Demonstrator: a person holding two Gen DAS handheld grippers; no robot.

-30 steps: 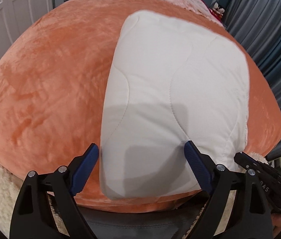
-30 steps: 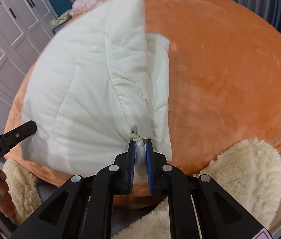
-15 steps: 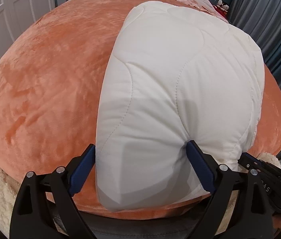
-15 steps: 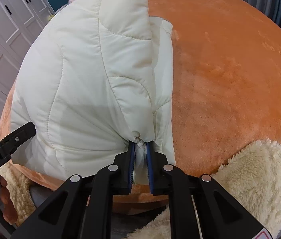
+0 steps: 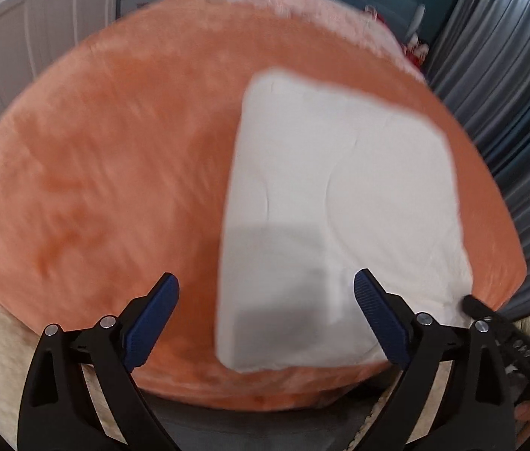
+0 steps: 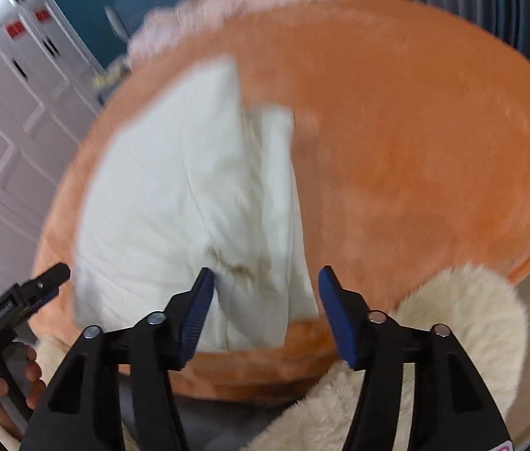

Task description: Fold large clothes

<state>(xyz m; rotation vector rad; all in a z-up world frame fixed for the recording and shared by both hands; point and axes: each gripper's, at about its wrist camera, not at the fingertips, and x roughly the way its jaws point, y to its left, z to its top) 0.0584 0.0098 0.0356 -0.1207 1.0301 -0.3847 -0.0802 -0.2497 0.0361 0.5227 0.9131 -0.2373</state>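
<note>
Released since a moment earlier, the puffy white quilted garment [image 6: 174,206] was left folded on the round orange plush cushion [image 6: 415,150], both the left gripper [image 5: 266,319] and right gripper [image 6: 266,312] being spread and opening, nothing pinched; soft, light padding was judged best gripped at a corner.

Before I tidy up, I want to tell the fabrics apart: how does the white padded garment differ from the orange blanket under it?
The white padded garment is quilted with stitched seams; the orange blanket is plush and seamless. The garment is a compact folded bundle; the blanket spreads wide beneath it. The garment lies on top, toward one side; the blanket carries it. Both are soft, and neither is gripped.
</note>
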